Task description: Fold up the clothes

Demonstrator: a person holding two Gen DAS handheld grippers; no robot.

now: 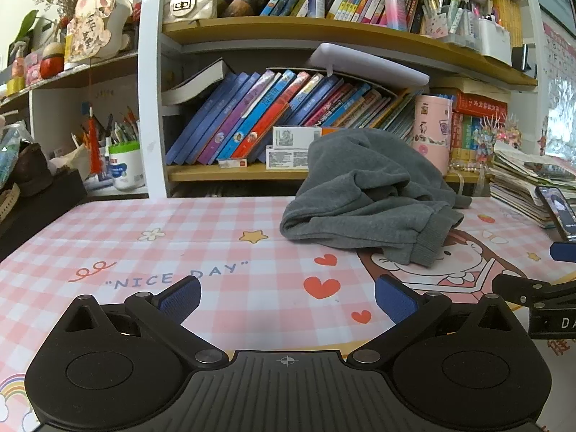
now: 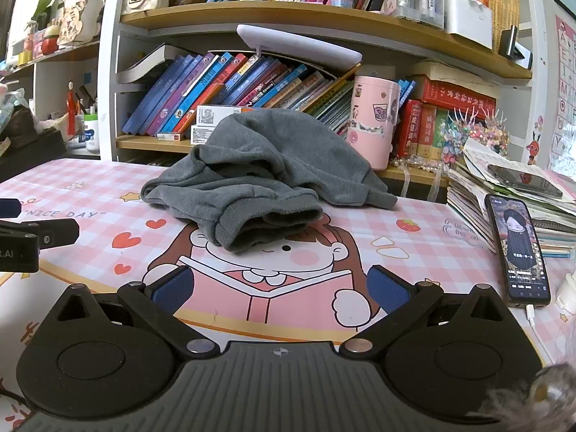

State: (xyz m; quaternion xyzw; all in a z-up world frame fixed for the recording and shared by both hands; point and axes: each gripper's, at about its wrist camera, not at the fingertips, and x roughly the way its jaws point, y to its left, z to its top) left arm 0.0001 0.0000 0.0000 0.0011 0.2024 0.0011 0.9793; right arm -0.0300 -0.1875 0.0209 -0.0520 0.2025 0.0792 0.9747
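A crumpled grey sweatshirt [image 1: 370,198] lies in a heap at the far side of the table, one ribbed cuff hanging toward me. In the right wrist view the grey sweatshirt [image 2: 266,176] sits straight ahead. My left gripper [image 1: 286,297] stands open with nothing between its blue pads, well short of the garment and to its left. My right gripper [image 2: 280,286] is open too and empty, hovering over the cartoon print in front of the heap. Each gripper shows at the edge of the other's view.
The table wears a pink checked cloth [image 1: 151,252] with a cartoon girl. A lit phone [image 2: 516,248] on a cable lies at the right, beside a stack of books [image 2: 511,183]. A bookshelf [image 1: 252,172] and a pink cup [image 2: 372,118] stand right behind the garment.
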